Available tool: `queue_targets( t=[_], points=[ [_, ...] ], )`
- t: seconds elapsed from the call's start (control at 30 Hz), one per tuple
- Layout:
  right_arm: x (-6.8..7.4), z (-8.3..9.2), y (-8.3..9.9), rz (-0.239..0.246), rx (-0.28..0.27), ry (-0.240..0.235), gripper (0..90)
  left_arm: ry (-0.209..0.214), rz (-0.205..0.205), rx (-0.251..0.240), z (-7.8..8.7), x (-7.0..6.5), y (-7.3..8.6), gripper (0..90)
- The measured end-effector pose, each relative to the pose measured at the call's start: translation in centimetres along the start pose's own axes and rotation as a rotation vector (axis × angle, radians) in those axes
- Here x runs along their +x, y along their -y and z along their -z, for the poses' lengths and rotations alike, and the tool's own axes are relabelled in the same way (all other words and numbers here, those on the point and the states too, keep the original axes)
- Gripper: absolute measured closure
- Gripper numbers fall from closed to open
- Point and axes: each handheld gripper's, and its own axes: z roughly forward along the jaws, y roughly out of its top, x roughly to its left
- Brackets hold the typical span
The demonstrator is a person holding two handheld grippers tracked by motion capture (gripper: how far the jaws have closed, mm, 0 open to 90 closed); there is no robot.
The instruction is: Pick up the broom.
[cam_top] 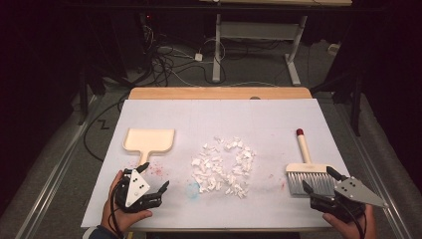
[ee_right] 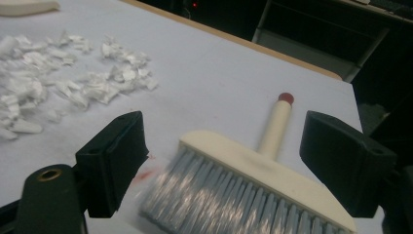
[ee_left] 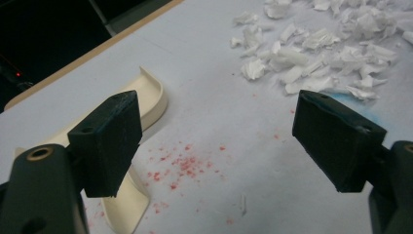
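Big white table first, carrying everything.

Then the cream dustpan, lying flat toward the table's left edge, mouth facing the far edge, short handle pointing at the near edge. Probably hard plastic: light, stiff, a bit slick. Best grabbed by that handle, pinched across its flat faces and close to the pan so as not to let it swing.

Next the hand brush near the right edge, bristles toward the near edge, red-capped handle toward the far one. Looks light too. Stiff cream head, soft grey bristles that'd just splay if squeezed, so go for the round handle or the solid head, never the bristles. Likely to roll in the pads if gripped loosely.

Left gripper hovering at the near-left corner just by the dustpan handle, jaws spread wide, nothing between them. Right gripper at the near-right corner, right over the bristle end, equally wide, holding nothing.

Smallest: torn white paper scraps heaped mid-table between dustpan and brush. Featherweight, crumpled, apt to scatter with a hard flick, so sweep gently. Also faint red specks by the dustpan handle.
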Motion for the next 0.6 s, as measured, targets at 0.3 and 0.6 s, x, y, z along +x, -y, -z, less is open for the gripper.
queue_targets(
  t=[0.3,0.6],
  points=[
    [0.2,-1.2,0.1,0.016,0.034,-0.008,17.5,0.010,0.017,0.014,0.2,0.0,0.5,17.4],
    [-1.0,-3.2,-0.9,0.013,0.089,0.016,17.3,0.036,0.003,0.039,-0.3,-0.3,0.6,17.4]
  ],
)
